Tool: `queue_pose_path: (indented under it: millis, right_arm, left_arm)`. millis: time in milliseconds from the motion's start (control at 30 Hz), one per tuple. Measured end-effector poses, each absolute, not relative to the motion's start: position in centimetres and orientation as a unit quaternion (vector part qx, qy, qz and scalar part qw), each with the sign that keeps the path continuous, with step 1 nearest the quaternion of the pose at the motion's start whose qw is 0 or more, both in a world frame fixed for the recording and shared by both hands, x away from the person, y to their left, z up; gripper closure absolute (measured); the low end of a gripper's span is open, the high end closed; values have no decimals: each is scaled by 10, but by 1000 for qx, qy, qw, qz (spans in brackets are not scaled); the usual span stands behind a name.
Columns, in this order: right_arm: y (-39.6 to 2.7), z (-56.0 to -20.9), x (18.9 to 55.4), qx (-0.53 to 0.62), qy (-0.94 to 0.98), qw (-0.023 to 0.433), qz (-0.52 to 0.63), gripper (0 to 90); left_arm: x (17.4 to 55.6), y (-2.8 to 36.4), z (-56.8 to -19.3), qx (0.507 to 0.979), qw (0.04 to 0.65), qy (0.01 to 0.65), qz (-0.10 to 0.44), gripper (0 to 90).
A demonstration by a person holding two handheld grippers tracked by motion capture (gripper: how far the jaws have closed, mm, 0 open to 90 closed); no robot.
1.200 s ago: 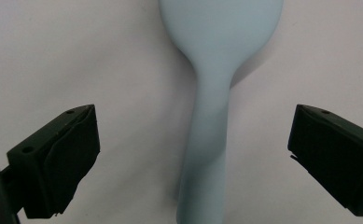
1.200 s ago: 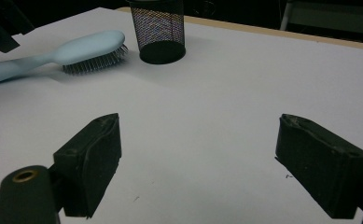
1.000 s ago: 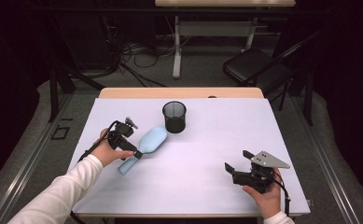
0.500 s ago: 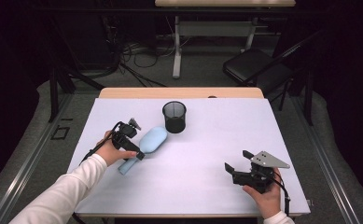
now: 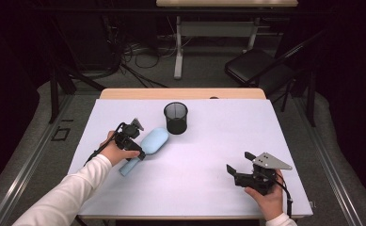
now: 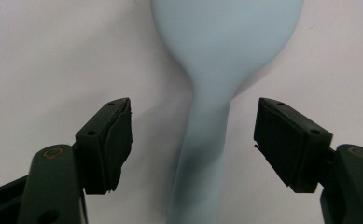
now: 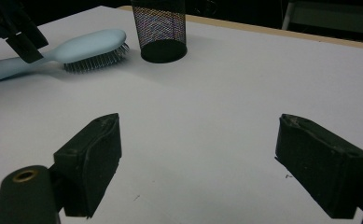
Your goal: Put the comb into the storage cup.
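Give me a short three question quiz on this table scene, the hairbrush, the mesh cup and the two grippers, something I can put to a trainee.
1. True or false: the left gripper already presses its fingers onto the hairbrush handle.
2. Which way do the hairbrush bristles face? A) down onto the table B) up C) toward the mesh cup
3. What lies between the fingers of the right gripper?

Key
1. False: the fingers straddle the handle with a gap on each side; they have just been closing.
2. A, as the right gripper view shows.
3. Nothing but bare table; it is open, apart from both things.
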State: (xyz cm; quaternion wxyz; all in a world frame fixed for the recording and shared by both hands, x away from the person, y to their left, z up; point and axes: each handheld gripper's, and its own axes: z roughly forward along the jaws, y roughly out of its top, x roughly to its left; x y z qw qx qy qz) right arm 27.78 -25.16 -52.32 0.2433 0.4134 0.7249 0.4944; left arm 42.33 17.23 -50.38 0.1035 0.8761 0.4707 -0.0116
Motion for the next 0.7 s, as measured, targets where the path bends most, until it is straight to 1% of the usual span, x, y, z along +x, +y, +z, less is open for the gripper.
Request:
queue_pose_path:
  millis: [200,533,567,700]
  right_arm:
    - [-252,-523,278,413,726,243,494,139]
    - [-251,-523,278,411,727,243,494,141]
    - [-251,-524,278,411,727,243,494,141]
    - [-251,-524,278,412,725,243,495,141]
  left_arm:
    - [427,174,-503,873,113,474,-15,323]
    - [427,169,-508,878,104,468,-15,362]
    - [427,168,-509,880,102,464,-18,387]
    - [427,165,-512,887,94,452,-15,427]
